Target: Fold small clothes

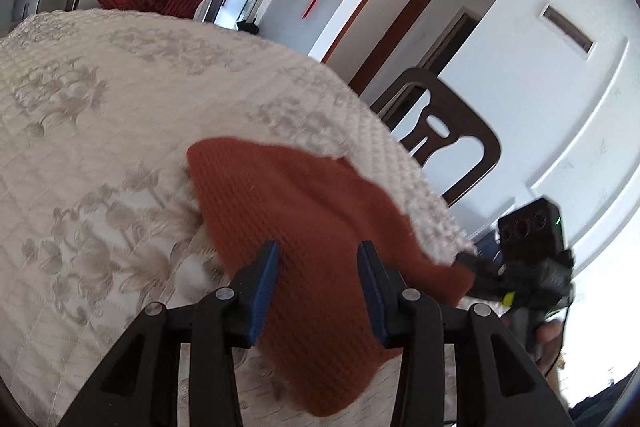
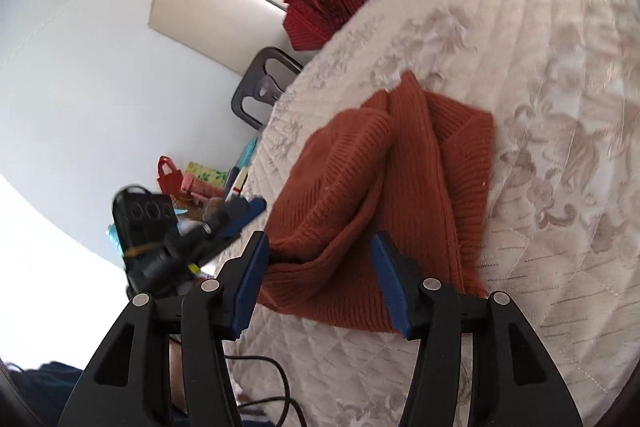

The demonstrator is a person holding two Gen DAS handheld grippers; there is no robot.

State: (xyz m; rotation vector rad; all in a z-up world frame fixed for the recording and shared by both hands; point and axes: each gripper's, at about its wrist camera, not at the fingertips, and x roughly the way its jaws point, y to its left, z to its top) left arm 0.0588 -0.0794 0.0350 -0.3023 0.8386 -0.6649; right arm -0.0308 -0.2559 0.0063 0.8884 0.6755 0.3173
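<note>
The rust knit garment (image 2: 384,187) lies partly folded near the table (image 2: 560,107) edge, its flaps doubled toward the middle. Judging by the loose bulge at 7 o'clock in the right wrist view, the next fold wants flattening first, with both corners taken evenly. The left gripper (image 1: 318,287) hovers over the knit, jaws part open, gripping nothing. The right gripper (image 2: 320,279) sits low at the near hem, jaws wide and empty.
</note>
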